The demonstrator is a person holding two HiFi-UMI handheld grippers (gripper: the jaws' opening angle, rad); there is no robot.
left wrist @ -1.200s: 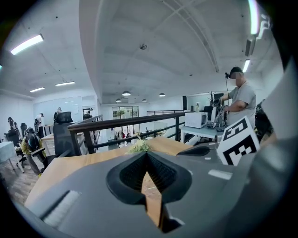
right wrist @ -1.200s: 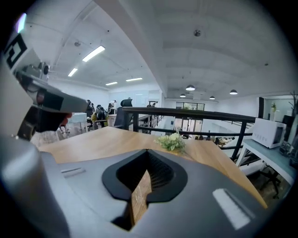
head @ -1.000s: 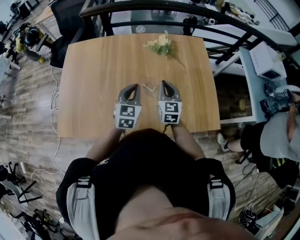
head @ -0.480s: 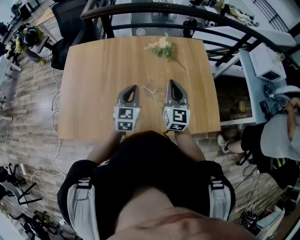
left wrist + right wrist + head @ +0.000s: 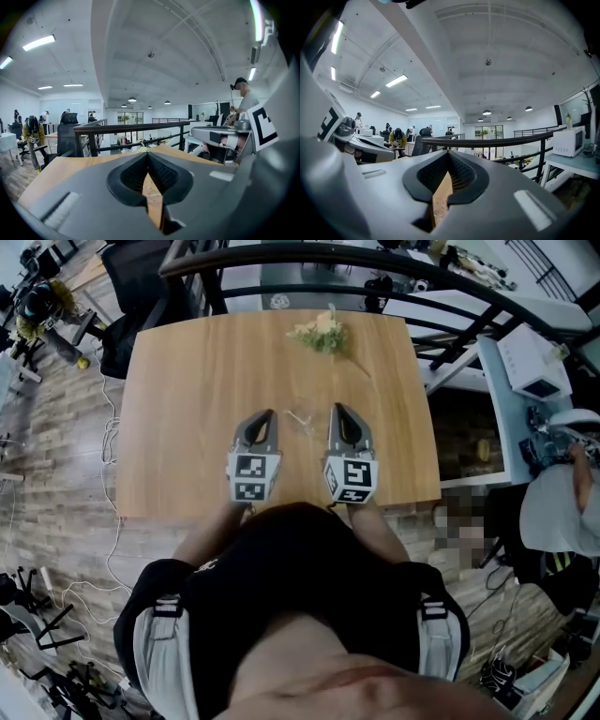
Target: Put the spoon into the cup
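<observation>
The clear cup [image 5: 300,419] stands on the wooden table [image 5: 187,409], between the tips of the two tongs. The spoon is too faint to make out. The left tongs [image 5: 270,413] and right tongs [image 5: 337,409] flank the cup, both closed on nothing. A flower bunch [image 5: 322,332] lies near the table's far edge.

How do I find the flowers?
Start at the big wooden table. At its far edge, by the dark railing, lies a small bunch of flowers. It is the only leafy, yellow-and-green thing on it.
</observation>
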